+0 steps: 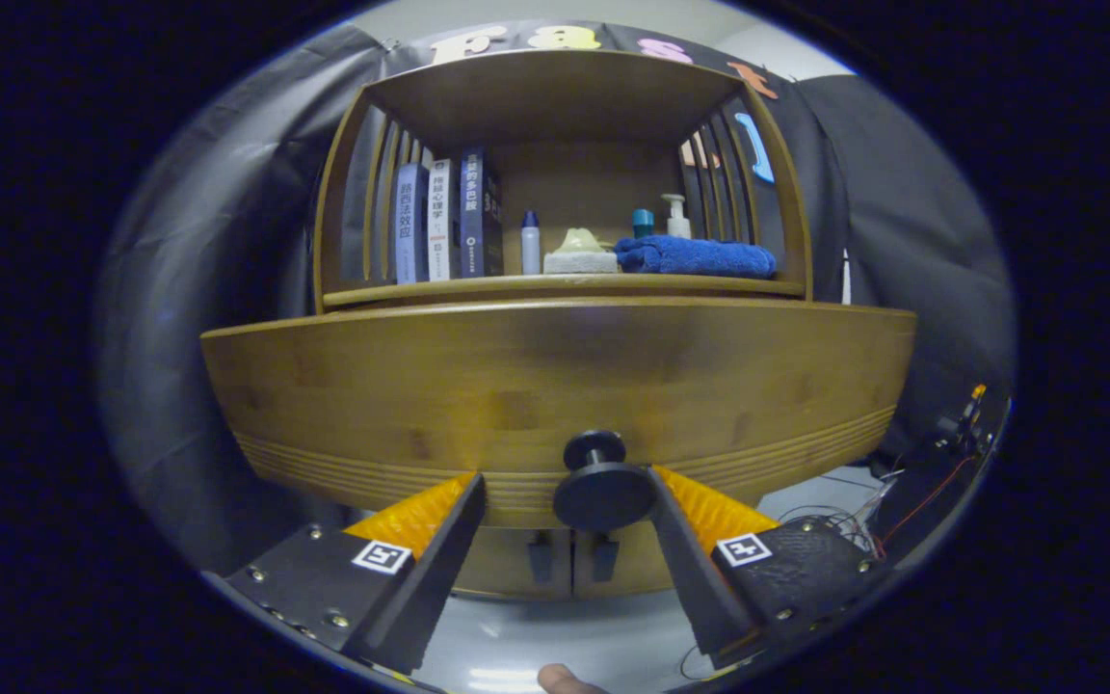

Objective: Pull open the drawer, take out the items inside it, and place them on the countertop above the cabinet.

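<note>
Gripper (pixel 567 492) fingers spread wide either side of the drawer knob (pixel 601 487), right finger touching it; drawer front (pixel 555 386) just ahead

Honey-brown wood drawer front (pixel 555 386), fine horizontal grooves banding its lower part; black round knob (pixel 601 490) at its centre. Above drawer: royal-blue folded towel (pixel 695 256), pale cream-grey block (pixel 580 258) left of it, possibly a sponge. Dark blue, white book spines (pixel 447 222) farther left.
</note>
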A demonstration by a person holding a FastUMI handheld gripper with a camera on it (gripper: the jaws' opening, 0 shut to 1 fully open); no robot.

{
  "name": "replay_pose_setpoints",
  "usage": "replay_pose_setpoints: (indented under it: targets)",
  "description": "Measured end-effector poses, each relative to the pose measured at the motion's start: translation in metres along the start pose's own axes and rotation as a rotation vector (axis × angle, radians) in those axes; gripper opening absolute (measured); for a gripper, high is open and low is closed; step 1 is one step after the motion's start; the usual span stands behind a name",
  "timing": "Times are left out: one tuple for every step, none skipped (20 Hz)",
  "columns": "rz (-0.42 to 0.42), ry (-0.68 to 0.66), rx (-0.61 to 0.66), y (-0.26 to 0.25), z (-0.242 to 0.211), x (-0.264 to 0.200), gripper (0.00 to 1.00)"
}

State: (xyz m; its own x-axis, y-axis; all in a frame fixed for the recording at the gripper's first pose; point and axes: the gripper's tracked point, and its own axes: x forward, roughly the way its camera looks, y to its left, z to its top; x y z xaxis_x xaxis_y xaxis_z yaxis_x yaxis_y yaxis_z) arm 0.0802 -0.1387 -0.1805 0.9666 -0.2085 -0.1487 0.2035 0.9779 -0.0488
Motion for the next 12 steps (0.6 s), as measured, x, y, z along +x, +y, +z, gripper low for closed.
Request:
replay_pose_setpoints:
  targets:
    - [-0.007, 0.0, -0.015, 0.001, 0.0, 0.005, 0.99]
    - [-0.016, -0.005, -0.02, 0.003, 0.004, 0.013, 0.99]
    - [-0.026, -0.004, -0.013, 0.006, 0.004, 0.019, 0.99]
    - [-0.031, -0.014, -0.006, 0.01, 0.009, 0.025, 0.99]
    - [-0.031, -0.011, -0.007, 0.012, 0.01, 0.033, 0.99]
    - [-0.031, -0.012, 0.004, 0.016, 0.009, 0.037, 0.99]
    - [-0.031, -0.011, 0.01, 0.02, 0.009, 0.045, 0.99]
    - [-0.03, -0.014, 0.02, 0.021, 0.01, 0.051, 0.99]
    - [-0.026, -0.018, 0.037, 0.022, 0.01, 0.056, 0.99]
    - [-0.019, -0.027, 0.052, 0.024, 0.01, 0.062, 0.99]
    - [-0.016, -0.049, 0.065, 0.023, 0.012, 0.067, 0.99]
    - [-0.015, -0.072, 0.064, 0.023, 0.013, 0.073, 0.99]
